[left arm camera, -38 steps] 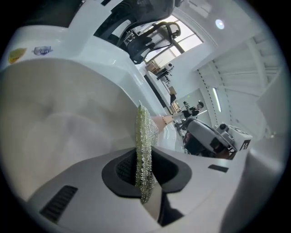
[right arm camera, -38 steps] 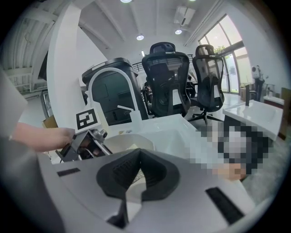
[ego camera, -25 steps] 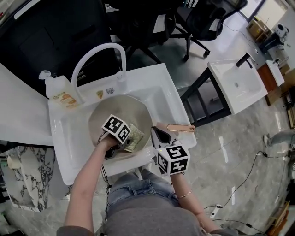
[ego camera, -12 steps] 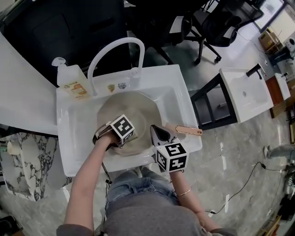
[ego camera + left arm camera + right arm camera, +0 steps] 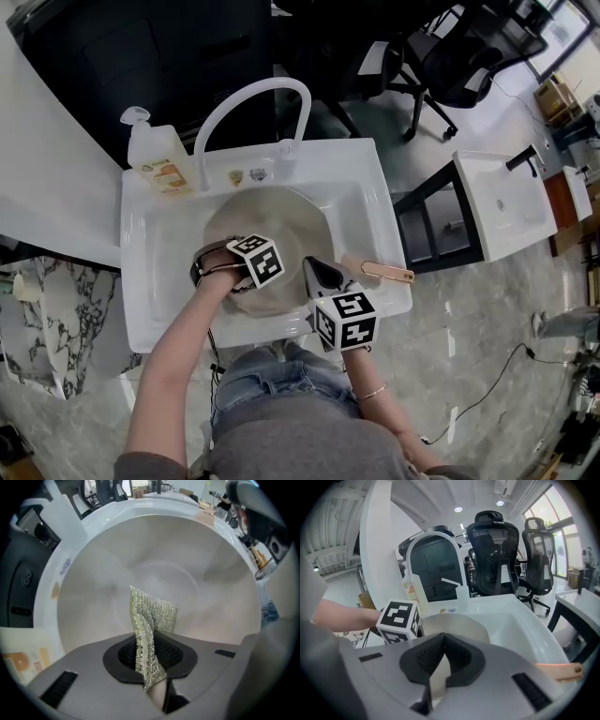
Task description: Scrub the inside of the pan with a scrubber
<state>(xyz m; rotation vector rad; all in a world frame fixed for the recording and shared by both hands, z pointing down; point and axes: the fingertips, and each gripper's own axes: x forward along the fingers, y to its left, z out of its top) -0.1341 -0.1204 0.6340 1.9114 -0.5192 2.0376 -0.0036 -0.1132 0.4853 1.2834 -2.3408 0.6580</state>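
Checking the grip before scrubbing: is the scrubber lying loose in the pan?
No, the left gripper has its jaws clamped on the scrubber, which sticks up in front of the pan.

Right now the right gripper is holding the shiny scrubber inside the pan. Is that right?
Not quite. The shiny scrubber is in the left gripper, not the right one. The left gripper view shows it pinched between those jaws, inside the pan. The right gripper seems to be clamped on the pan's edge instead.
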